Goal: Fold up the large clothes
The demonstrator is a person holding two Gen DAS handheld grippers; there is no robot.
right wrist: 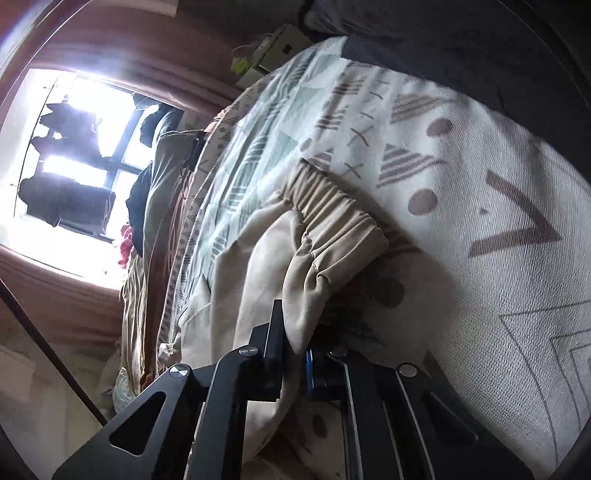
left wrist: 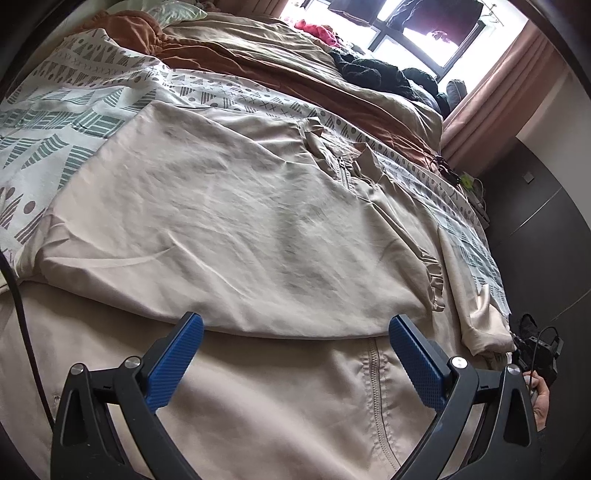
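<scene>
A large beige zip-up jacket (left wrist: 229,221) lies spread on the patterned bedspread (left wrist: 74,110), with one part folded over its body; its zipper (left wrist: 343,173) runs up toward the collar. My left gripper (left wrist: 295,332) is open and empty, its blue pads (left wrist: 177,362) hovering over the folded edge. In the right wrist view my right gripper (right wrist: 295,347) is shut on the jacket's sleeve (right wrist: 295,280), just behind the elastic cuff (right wrist: 332,210), near the bed's edge. The same sleeve end (left wrist: 480,325) and my right hand show at the right of the left wrist view.
Brown and tan blankets (left wrist: 277,62) and dark clothes (left wrist: 373,70) are heaped at the far side of the bed by the window (left wrist: 406,33). A pink curtain (left wrist: 509,92) hangs right. Small boxes (right wrist: 269,51) sit beyond the bed corner. Dark floor (left wrist: 535,240) lies right of the bed.
</scene>
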